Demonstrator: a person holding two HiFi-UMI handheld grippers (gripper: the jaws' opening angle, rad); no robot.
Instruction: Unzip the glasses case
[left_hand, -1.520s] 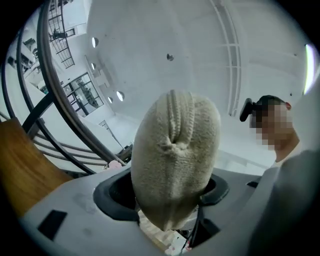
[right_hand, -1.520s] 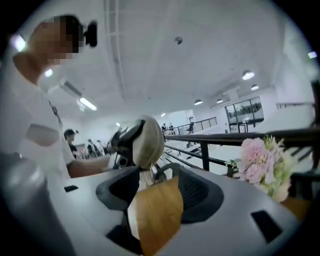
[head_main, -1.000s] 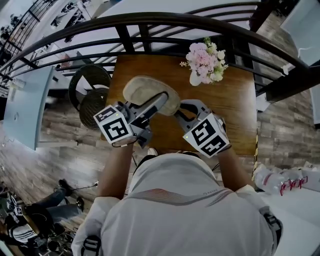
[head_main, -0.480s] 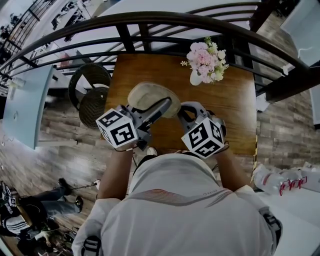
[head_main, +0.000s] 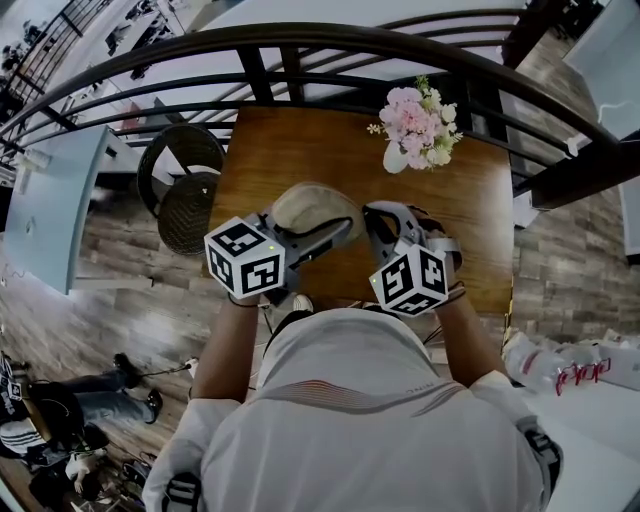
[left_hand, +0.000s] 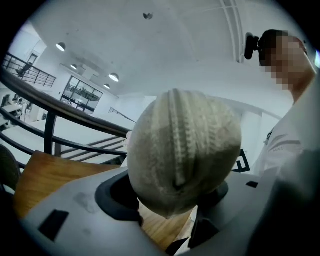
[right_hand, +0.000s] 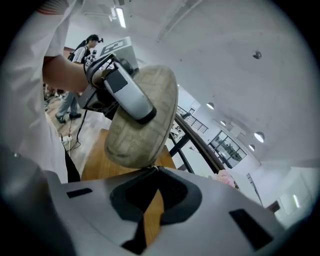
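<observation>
Head view: holding the glasses case (head_main: 315, 208) over the desk (head_main: 470, 200), well apart from the flowers (head_main: 420, 125), leaving the zip reachable. Clamping the left hand-held gripper (head_main: 325, 232) across the case's body, zip seam turned toward its camera, bracing the case against a pull. Pinching the right hand-held gripper (right_hand: 152, 172), fully clenched, at the case's end, apparently on the zip pull (right_hand: 150, 169), readying for drawing along the seam.

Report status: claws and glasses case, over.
Left claw clamped across glasses case, held above table. Right claw shut on small pale tab at case's end, likely zipper pull. Zip looks closed. Flower vase well clear.
</observation>
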